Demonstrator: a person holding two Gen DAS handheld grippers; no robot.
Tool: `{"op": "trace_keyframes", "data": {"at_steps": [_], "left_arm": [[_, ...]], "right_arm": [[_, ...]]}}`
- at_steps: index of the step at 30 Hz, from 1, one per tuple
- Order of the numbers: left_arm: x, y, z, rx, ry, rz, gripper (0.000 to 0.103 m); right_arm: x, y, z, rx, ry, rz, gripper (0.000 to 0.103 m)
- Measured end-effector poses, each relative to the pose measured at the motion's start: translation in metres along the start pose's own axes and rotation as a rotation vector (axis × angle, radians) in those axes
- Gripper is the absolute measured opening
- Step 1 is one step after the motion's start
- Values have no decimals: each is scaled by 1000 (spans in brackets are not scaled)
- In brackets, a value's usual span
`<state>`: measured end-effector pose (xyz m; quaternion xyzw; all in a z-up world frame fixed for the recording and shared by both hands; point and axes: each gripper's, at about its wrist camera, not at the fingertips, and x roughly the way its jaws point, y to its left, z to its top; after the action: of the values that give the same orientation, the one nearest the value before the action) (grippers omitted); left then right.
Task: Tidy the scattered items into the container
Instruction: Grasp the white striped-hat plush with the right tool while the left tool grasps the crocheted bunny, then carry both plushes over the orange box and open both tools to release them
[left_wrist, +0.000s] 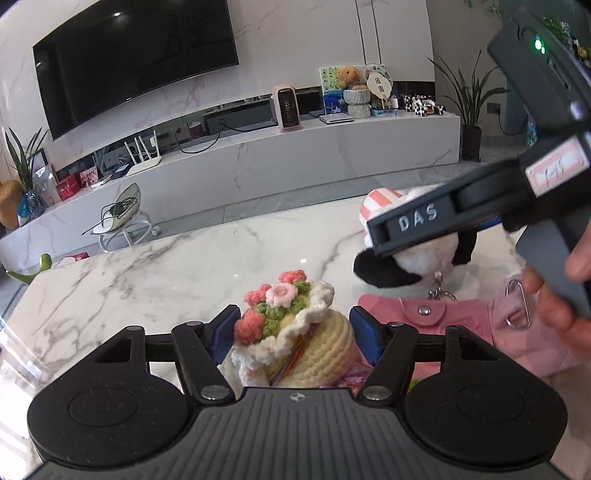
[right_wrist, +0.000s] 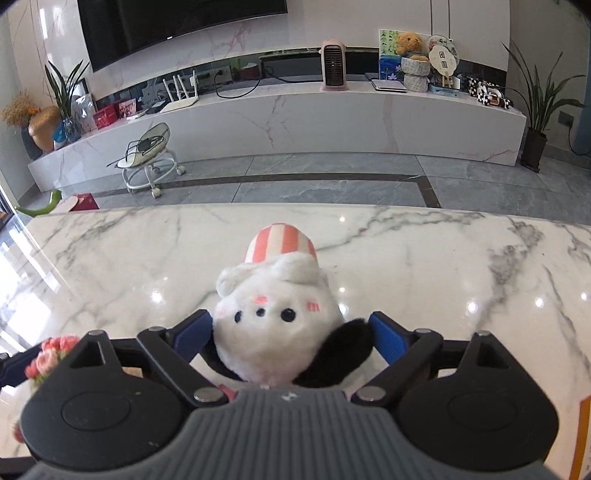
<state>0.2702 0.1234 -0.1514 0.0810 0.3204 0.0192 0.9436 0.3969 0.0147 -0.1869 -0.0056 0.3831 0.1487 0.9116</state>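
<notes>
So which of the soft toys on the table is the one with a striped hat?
The white plush toy between the right gripper fingers; the crocheted flower piece has none.

Glossy marble table (right_wrist: 424, 258); fuzzy plush toy (right_wrist: 273, 332); crocheted yarn pouch (left_wrist: 314, 350).

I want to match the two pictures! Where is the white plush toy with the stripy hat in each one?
Left wrist view: the plush toy is right of centre, partly behind the right gripper.
Right wrist view: bottom centre, between the blue fingers.
Shared landmark: pink heater.
</notes>
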Motion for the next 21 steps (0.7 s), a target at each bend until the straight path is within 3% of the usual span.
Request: {"op": "trace_keyframes", "data": {"at_steps": [6,9,11,21], "left_arm": [[7,-3,3,-1,0,-2,74],[6,-1,5,-17,3,-8,70],[4,0,5,-21,3,-10,68],[-24,10,12,-87,-12,-10,64]], "right_arm": [[14,2,-1,-1,28,23,94],[12,7,-2,-16,32,50,76],[9,11,-3,-30,35,41,73],[-39,13,-1,-42,-23,31,70]]}}
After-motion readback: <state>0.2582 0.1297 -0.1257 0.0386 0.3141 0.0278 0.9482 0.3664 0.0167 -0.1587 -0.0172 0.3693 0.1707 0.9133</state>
